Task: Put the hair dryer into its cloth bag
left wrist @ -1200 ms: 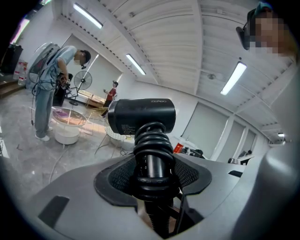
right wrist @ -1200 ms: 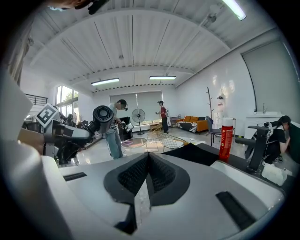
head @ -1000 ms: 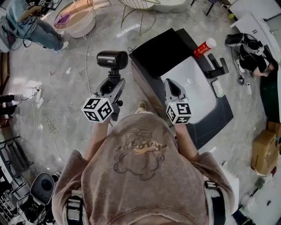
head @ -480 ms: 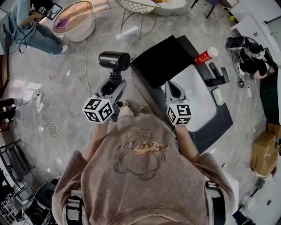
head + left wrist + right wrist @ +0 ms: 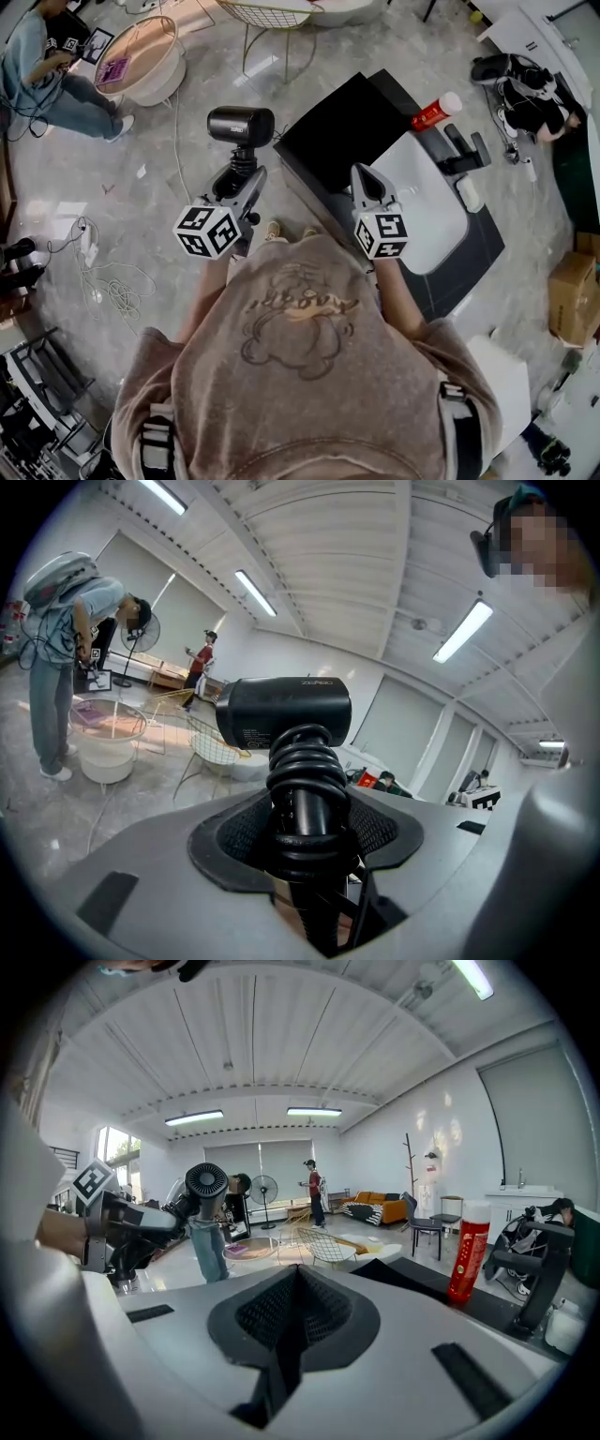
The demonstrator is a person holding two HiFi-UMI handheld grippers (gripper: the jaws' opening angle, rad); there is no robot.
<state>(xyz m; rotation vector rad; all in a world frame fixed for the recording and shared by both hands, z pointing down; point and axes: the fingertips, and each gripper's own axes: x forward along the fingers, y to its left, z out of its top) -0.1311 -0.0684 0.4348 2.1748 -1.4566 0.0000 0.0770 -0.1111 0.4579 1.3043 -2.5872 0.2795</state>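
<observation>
The left fingers (image 5: 131, 855) are smooth matt grey plastic, their pads (image 5: 242, 829) rough black grid. Between them the hair dryer (image 5: 286, 712) shows a matt black plastic barrel and a slick, rubbery coiled cord (image 5: 307, 761). Ahead of the right fingers (image 5: 178, 1354), the black bag (image 5: 342, 117) looks matt cloth. Below them, the floor (image 5: 169, 206) gleams like polished stone.

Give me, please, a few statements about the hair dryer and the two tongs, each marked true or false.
1. The left tongs grip the hair dryer by its handle. True.
2. The right tongs hold the red can. False: they are shut and empty; the can stands on the table.
3. The cord is coiled round the hair dryer's handle. True.
4. The hair dryer rests on the table. False: it is held over the floor beside the table.
</observation>
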